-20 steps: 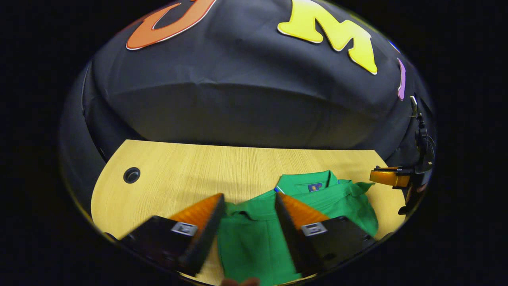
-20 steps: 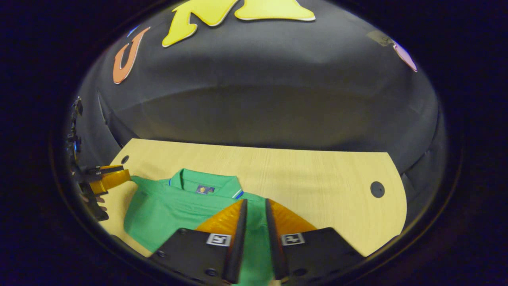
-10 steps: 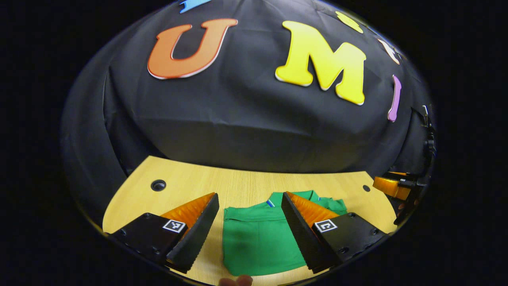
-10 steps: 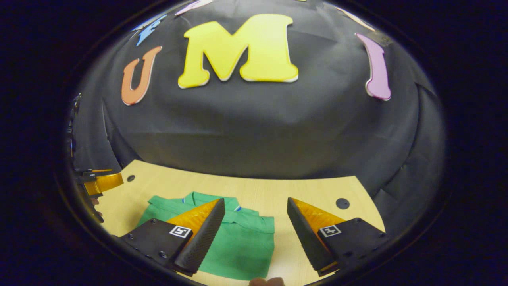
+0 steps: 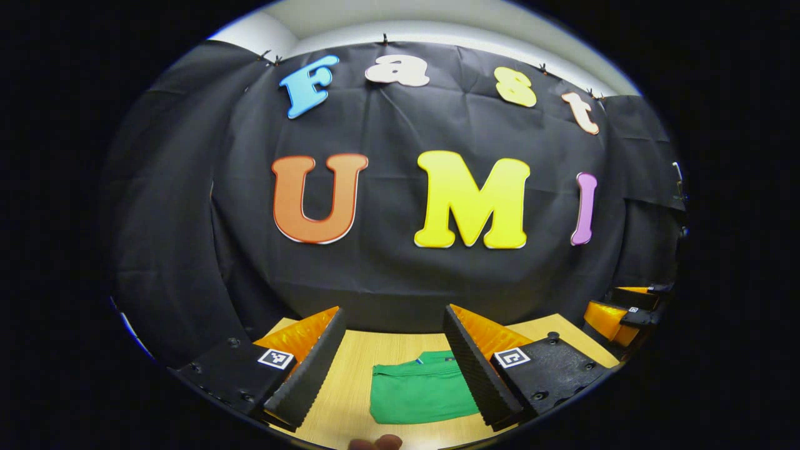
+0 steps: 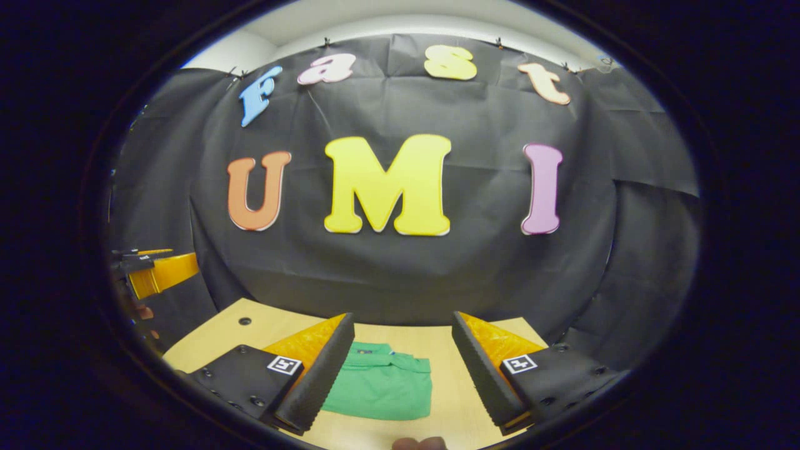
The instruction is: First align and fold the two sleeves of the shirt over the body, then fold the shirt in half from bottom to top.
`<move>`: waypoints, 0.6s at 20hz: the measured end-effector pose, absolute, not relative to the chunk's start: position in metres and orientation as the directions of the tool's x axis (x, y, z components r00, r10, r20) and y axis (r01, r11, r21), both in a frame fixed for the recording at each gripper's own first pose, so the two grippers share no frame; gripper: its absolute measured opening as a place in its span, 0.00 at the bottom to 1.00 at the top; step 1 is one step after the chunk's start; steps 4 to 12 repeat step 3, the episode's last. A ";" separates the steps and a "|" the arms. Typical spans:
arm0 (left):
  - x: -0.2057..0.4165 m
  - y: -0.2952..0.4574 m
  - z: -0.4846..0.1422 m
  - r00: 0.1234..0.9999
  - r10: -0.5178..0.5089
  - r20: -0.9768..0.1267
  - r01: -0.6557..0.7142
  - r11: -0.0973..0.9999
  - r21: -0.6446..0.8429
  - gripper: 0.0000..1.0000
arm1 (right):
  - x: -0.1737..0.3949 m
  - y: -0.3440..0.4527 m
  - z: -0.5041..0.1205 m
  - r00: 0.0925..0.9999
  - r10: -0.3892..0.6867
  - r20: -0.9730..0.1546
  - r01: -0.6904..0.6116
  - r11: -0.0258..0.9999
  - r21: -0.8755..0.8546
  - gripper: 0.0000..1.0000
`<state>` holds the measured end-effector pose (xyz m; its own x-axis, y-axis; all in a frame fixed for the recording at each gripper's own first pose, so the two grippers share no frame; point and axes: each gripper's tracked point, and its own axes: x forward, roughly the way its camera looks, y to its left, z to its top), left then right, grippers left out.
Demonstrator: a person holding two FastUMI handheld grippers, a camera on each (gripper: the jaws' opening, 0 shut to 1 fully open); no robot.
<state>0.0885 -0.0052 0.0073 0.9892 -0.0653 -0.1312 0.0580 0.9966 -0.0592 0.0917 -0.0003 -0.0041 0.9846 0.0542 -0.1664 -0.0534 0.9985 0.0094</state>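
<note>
Green cotton polo shirt (image 5: 420,394) lies as a compact folded rectangle on the light wooden bench (image 6: 206,340), collar at the far edge. Looks finished. Left hand-held gripper (image 5: 392,362) and right hand-held gripper (image 6: 400,369) hang above it, fingers spread wide, holding nothing.

In the left gripper view your left gripper (image 5: 394,362) sits raised above the table (image 5: 350,387), fingers spread wide apart and holding nothing. Between them, down on the light wooden top, the green shirt (image 5: 419,394) lies folded into a compact rectangle, its collar end toward the black cloth wall (image 5: 387,275). Your right gripper (image 5: 619,315) shows at the far right edge, off the shirt. A fingertip (image 5: 375,442) peeks in at the bottom edge.
</note>
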 end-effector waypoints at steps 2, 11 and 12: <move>0.063 -0.005 0.022 0.995 -0.055 -0.086 0.052 0.998 -0.040 1.00 | 0.065 0.002 0.012 0.990 0.044 -0.136 -0.042 0.999 0.022 0.98; 0.050 -0.005 0.028 0.996 -0.048 -0.069 0.046 0.998 -0.032 0.92 | 0.054 0.004 0.017 0.991 0.040 -0.124 -0.037 0.999 0.023 0.98; 0.050 -0.005 0.028 0.996 -0.048 -0.069 0.046 0.998 -0.032 0.92 | 0.054 0.004 0.017 0.991 0.040 -0.124 -0.037 0.999 0.023 0.98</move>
